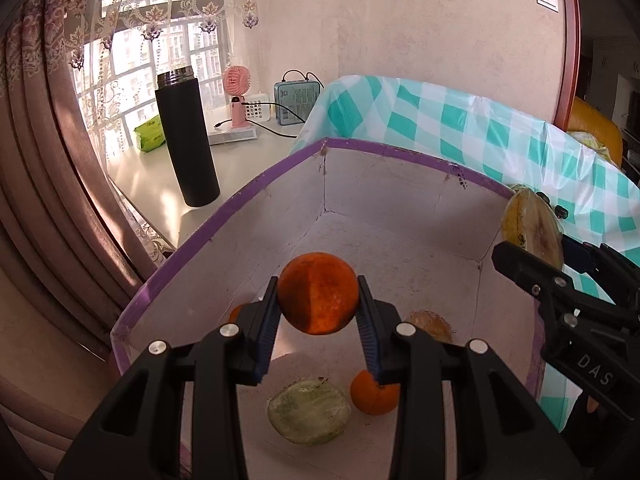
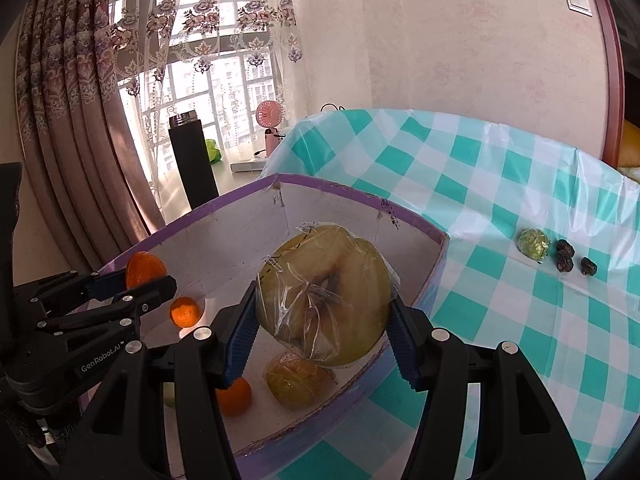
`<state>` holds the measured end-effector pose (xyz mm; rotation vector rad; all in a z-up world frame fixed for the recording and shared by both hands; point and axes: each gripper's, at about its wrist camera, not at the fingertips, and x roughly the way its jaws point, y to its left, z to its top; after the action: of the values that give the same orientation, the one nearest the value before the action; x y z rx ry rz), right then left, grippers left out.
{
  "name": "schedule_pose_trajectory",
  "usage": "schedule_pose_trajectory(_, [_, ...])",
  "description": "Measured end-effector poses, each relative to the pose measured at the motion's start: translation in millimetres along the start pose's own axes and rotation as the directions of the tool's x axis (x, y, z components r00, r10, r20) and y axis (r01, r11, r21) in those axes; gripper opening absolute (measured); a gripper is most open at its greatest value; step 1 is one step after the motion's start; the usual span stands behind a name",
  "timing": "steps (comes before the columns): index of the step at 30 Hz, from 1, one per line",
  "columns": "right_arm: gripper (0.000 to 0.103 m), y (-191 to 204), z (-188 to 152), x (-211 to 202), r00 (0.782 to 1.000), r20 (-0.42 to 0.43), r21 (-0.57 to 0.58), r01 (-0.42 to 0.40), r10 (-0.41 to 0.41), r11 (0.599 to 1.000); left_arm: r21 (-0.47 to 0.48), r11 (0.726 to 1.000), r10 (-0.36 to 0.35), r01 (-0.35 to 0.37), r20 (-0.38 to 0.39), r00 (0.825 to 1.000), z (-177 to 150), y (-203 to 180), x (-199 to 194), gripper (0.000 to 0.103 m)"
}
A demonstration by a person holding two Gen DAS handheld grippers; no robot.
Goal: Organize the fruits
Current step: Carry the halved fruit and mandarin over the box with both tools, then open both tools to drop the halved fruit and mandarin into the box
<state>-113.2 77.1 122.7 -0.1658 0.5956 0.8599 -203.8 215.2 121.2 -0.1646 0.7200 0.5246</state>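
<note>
My left gripper [image 1: 318,304] is shut on an orange [image 1: 318,294] and holds it above the white, purple-rimmed box [image 1: 248,196]. My right gripper [image 2: 324,312] is shut on a plastic-wrapped yellow fruit half [image 2: 326,292] over the same box [image 2: 332,190]. On the box floor lie a wrapped green piece [image 1: 308,414], a small orange [image 1: 372,396], a wrapped yellow piece [image 2: 298,380] and another small orange [image 2: 185,312]. In the left wrist view the right gripper [image 1: 532,240] and its yellow fruit [image 1: 528,228] show at the right edge. In the right wrist view the left gripper [image 2: 146,274] shows at the left.
The box stands on a teal-and-white checked tablecloth [image 2: 500,200]. A wrapped green fruit [image 2: 533,243] and three dark dried fruits [image 2: 565,256] lie on the cloth to the right. A tall black flask [image 1: 186,140], a pink fan [image 1: 238,96] and a blue box [image 1: 296,102] stand on the windowsill.
</note>
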Motion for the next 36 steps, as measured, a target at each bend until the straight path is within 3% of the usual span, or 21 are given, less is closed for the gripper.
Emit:
schedule_pose_trajectory(3, [0.058, 9.6, 5.0, 20.2, 0.998, -0.056, -0.050, 0.021, -0.024, 0.999, 0.028, 1.000, 0.006, -0.004, -0.068, 0.998, 2.5, 3.7, 6.1, 0.037])
schedule_pose_trajectory(8, [0.058, 18.6, 11.0, 52.0, 0.985, -0.162, -0.109, 0.038, -0.056, 0.993, 0.077, 0.997, -0.006, 0.022, -0.203, 0.979, -2.5, 11.2, 22.4, 0.037])
schedule_pose_trajectory(12, [0.059, 26.7, 8.4, 71.5, 0.967, -0.244, -0.162, 0.034, -0.074, 0.986, 0.068, 0.997, -0.012, 0.029, -0.243, 0.970, -5.8, 17.5, 31.8, 0.037])
schedule_pose_trajectory(16, [0.060, 28.8, 7.0, 76.3, 0.963, -0.246, -0.192, 0.060, -0.107, 0.980, 0.061, 0.997, -0.022, 0.038, -0.251, 0.968, -7.8, 19.0, 35.2, 0.038])
schedule_pose_trajectory(20, [0.064, 25.9, 9.2, 76.3, 0.964, -0.250, -0.178, 0.052, -0.096, 0.983, 0.052, 0.998, -0.019, 0.032, -0.246, 0.969, -6.0, 19.2, 35.8, 0.052])
schedule_pose_trajectory(22, [0.074, 24.9, 11.2, 72.8, 0.968, -0.234, -0.165, 0.046, -0.084, 0.985, 0.038, 0.999, -0.015, 0.024, -0.226, 0.974, -3.0, 21.0, 31.6, 0.081])
schedule_pose_trajectory(24, [0.080, 24.5, 12.2, 68.4, 0.973, -0.217, -0.163, 0.040, -0.075, 0.986, 0.024, 1.000, -0.006, 0.011, -0.205, 0.979, -1.2, 23.8, 27.1, 0.091])
schedule_pose_trajectory(31, [0.085, 6.8, 14.0, 45.1, 0.993, -0.111, -0.083, 0.023, -0.032, 0.996, -0.029, 1.000, -0.014, 0.010, -0.162, 0.987, 1.3, 29.8, 20.9, 0.094])
schedule_pose_trajectory(33, [0.087, -6.9, 16.4, 31.2, 0.999, -0.050, -0.034, 0.019, -0.020, 0.999, -0.043, 0.999, -0.006, 0.002, -0.108, 0.994, 3.6, 28.2, 11.7, 0.101])
schedule_pose_trajectory(36, [0.088, -35.9, 17.3, 5.6, 0.998, 0.051, 0.058, 0.020, -0.023, 0.998, -0.034, 0.999, 0.038, -0.038, 0.008, 0.999, 8.8, 18.6, -9.8, 0.101])
